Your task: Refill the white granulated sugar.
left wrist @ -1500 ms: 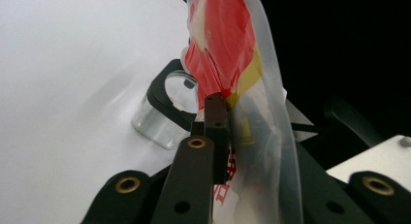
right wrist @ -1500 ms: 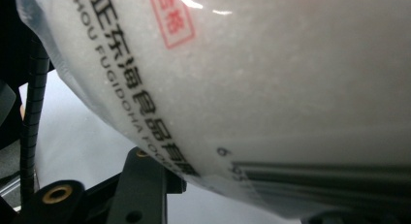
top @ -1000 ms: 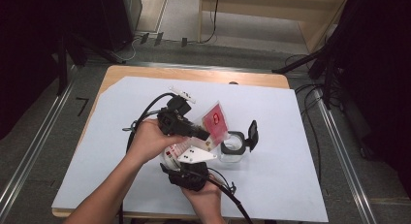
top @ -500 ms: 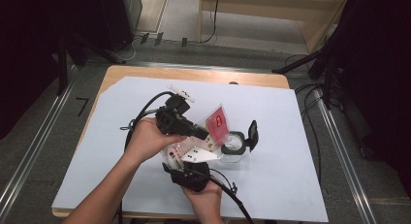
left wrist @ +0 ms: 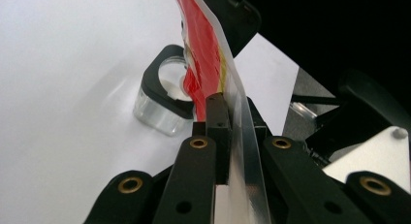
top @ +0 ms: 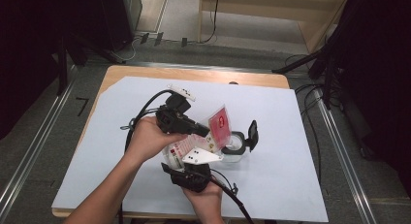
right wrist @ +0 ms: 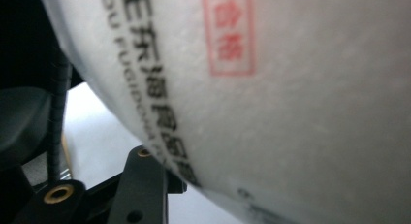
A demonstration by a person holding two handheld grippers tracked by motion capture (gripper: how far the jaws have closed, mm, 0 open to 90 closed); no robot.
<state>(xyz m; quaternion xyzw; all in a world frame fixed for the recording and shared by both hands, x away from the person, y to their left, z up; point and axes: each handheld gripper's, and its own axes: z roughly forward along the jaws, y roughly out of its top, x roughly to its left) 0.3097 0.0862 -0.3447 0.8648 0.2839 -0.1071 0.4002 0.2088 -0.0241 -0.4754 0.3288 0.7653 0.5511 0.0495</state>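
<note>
Your left gripper (top: 206, 133) has its fingers (left wrist: 217, 118) clamped on the edge of the red-and-white pouch (top: 219, 128), which it holds up off the table (top: 291, 136), tilted over the clear jar (top: 234, 147) just to its right. In the left gripper view the pouch (left wrist: 206, 54) rises straight out of the pinch, with the jar's open mouth (left wrist: 169, 83) below and beyond it, so keep that wrist steady and let the pouch's lower end hang over the opening, not the black rim.

Nearer you, the right gripper (top: 194, 171) sits under the same pouch, at its white printed part (right wrist: 271, 103). That surface crowds the right gripper view, so I cannot tell whether those fingers are pinching it or only resting against it; look before you pull.

If you mean to tear or tip it, take a firm bite with the right fingers close beside the left pinch, then draw the two apart slowly so the film gives at one spot. The jar's hinged black lid (top: 252, 133) stands open on the far right side; stay clear of it, since a nudge would likely shift the jar or swing the lid onto the mouth.
</note>
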